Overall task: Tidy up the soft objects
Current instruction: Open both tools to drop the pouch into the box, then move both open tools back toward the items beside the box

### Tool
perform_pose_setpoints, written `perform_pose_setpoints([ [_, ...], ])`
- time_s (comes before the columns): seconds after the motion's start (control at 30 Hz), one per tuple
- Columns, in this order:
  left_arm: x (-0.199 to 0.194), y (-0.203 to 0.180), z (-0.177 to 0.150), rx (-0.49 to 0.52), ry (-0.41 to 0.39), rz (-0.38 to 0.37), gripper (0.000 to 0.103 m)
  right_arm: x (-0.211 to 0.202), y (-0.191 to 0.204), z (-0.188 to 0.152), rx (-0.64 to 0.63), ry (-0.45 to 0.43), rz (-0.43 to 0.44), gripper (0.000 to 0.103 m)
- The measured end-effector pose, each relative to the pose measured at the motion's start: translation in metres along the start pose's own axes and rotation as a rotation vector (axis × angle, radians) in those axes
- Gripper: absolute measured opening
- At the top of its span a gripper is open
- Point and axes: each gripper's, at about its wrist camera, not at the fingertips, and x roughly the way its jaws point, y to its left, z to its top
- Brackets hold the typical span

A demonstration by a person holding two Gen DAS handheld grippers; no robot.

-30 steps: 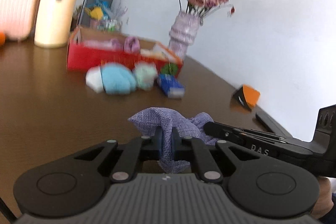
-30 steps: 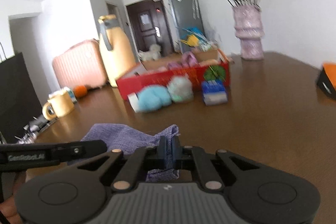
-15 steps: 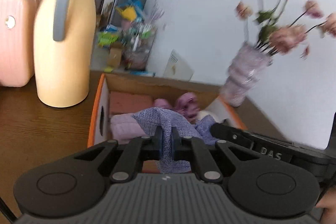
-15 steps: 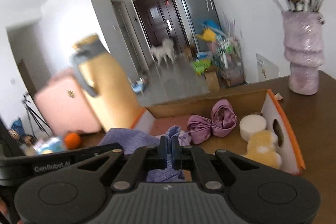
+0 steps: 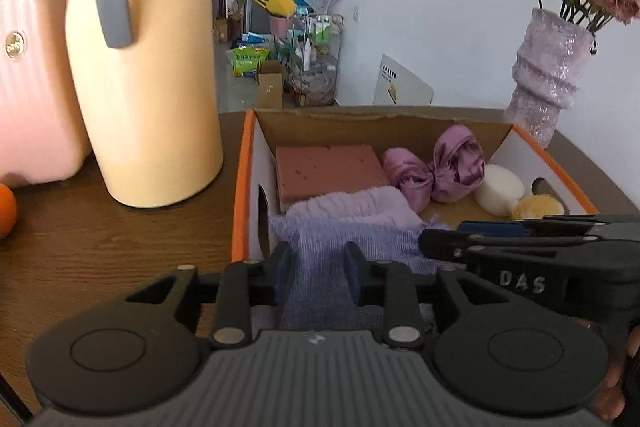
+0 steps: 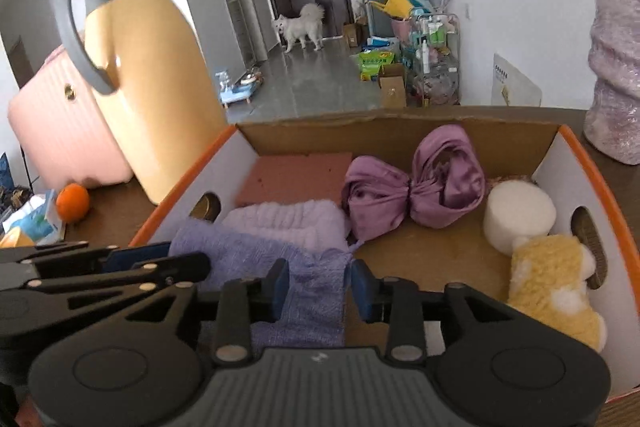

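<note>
A purple woven cloth (image 5: 344,247) lies over the near left part of an orange-rimmed cardboard box (image 5: 240,183). It also shows in the right wrist view (image 6: 280,259). My left gripper (image 5: 316,263) is open, its fingers apart on either side of the cloth. My right gripper (image 6: 320,283) is open too, fingers straddling the cloth. In the box (image 6: 592,163) lie a lilac towel (image 6: 288,219), a pink sponge block (image 6: 296,179), a mauve satin bundle (image 6: 412,195), a white round sponge (image 6: 520,215) and a yellow plush toy (image 6: 552,275).
A tall yellow jug (image 5: 148,75) stands left of the box on the brown table (image 5: 100,247). A pink suitcase (image 5: 28,83) and an orange (image 6: 72,203) are further left. A lilac vase (image 5: 548,83) with flowers stands at the right, behind the box.
Both grippers carried the purple cloth from the table in front of the box to over the box, then opened; the cloth now rests in the box's near left part.
</note>
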Motion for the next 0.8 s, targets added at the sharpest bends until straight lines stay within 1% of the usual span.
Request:
perform_pose_setpoints([
  [0.1,-0.014,-0.001,0.006,-0.003,-0.021,-0.002,0.031,-0.016,0.0,0.007,-0.004,-0.025,-0.007,0.039],
  [0.17,-0.034,-0.002,0.012,0.005,-0.054,0.001,0.033,-0.035,-0.002,0.015,-0.006,-0.051,-0.009,0.041],
  [0.27,-0.072,-0.003,0.021,0.011,-0.114,0.005,0.038,-0.074,-0.003,0.024,-0.019,-0.105,-0.023,0.045],
  [0.33,-0.103,-0.005,0.025,0.016,-0.168,0.015,0.042,-0.111,-0.005,0.027,-0.04,-0.153,-0.039,0.053],
  [0.37,-0.119,-0.005,0.025,0.02,-0.194,0.021,0.045,-0.129,-0.007,0.027,-0.051,-0.177,-0.047,0.054],
  [0.47,-0.173,-0.011,0.012,0.046,-0.289,0.026,0.056,-0.186,-0.012,0.019,-0.079,-0.257,-0.084,0.061],
  [0.53,-0.205,-0.017,-0.003,0.059,-0.345,0.034,0.061,-0.218,-0.014,0.009,-0.096,-0.308,-0.097,0.072],
  [0.6,-0.231,-0.023,-0.017,0.076,-0.387,0.036,0.066,-0.25,-0.014,-0.006,-0.113,-0.348,-0.105,0.073],
  [0.7,-0.262,-0.032,-0.033,0.098,-0.433,0.061,0.07,-0.284,-0.013,-0.025,-0.138,-0.379,-0.104,0.074],
  [0.8,-0.289,-0.042,-0.053,0.109,-0.47,0.073,0.076,-0.314,-0.011,-0.048,-0.162,-0.434,-0.13,0.08],
])
